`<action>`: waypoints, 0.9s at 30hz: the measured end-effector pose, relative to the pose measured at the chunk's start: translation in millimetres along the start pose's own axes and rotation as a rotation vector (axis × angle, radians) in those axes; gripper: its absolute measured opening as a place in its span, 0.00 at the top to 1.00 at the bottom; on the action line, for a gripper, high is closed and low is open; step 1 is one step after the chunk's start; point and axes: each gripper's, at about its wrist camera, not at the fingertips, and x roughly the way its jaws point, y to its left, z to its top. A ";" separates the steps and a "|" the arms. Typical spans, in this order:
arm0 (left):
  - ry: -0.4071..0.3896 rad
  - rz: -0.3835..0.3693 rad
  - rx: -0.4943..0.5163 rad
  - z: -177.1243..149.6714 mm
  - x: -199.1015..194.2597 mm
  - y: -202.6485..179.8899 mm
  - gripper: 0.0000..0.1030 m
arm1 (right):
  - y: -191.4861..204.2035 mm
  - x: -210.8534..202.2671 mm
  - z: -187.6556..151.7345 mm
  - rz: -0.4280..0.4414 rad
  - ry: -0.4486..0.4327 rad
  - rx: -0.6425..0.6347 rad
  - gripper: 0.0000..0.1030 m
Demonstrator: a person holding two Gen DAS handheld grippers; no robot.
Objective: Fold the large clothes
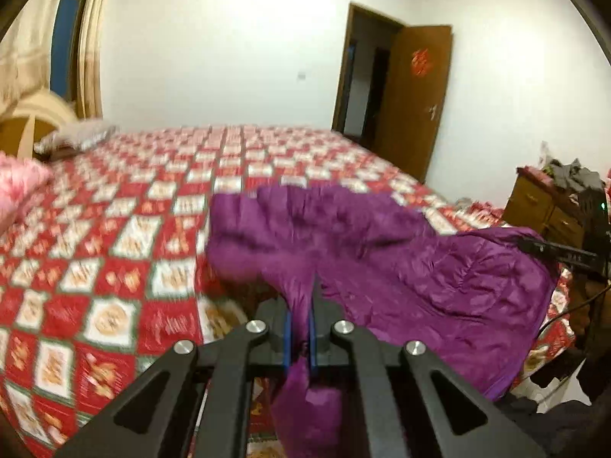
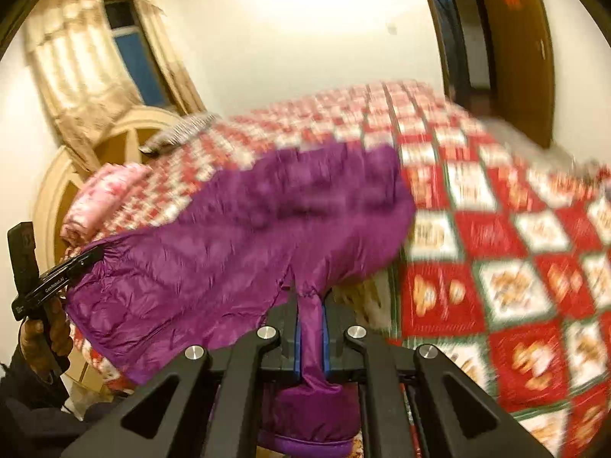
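Jaws of both the left gripper [image 1: 301,328] and right gripper [image 2: 311,337] are clamped on the purple padded jacket [image 1: 382,244], which drapes over the bed [image 1: 114,229]. Light, soft, probably slippery (shiny shell); hem corners suit gripping.

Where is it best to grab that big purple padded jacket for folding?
By its near edge, coming from the bedside. The purple padded jacket sprawls across the bed; the left gripper and right gripper each pinch a bunched fold there, set apart, so it hangs spread.
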 end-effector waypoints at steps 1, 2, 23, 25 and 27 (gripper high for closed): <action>-0.022 0.005 0.018 7.7 -7.4 -1.3 0.93 | 2.5 -8.8 5.9 0.006 -0.025 -0.006 0.94; -0.028 0.004 0.027 13.5 -8.2 -1.0 0.93 | 5.0 -14.9 13.0 0.009 -0.047 -0.009 0.94; -0.027 0.373 -0.164 86.2 207.7 108.6 0.00 | -84.0 224.4 132.0 -0.095 0.029 0.180 0.94; 0.023 0.420 -0.223 84.5 232.3 125.7 0.00 | -88.5 250.8 137.9 -0.101 0.050 0.196 0.93; 0.043 0.454 -0.253 85.6 247.0 136.4 0.00 | -94.9 272.1 145.1 -0.106 0.063 0.216 0.91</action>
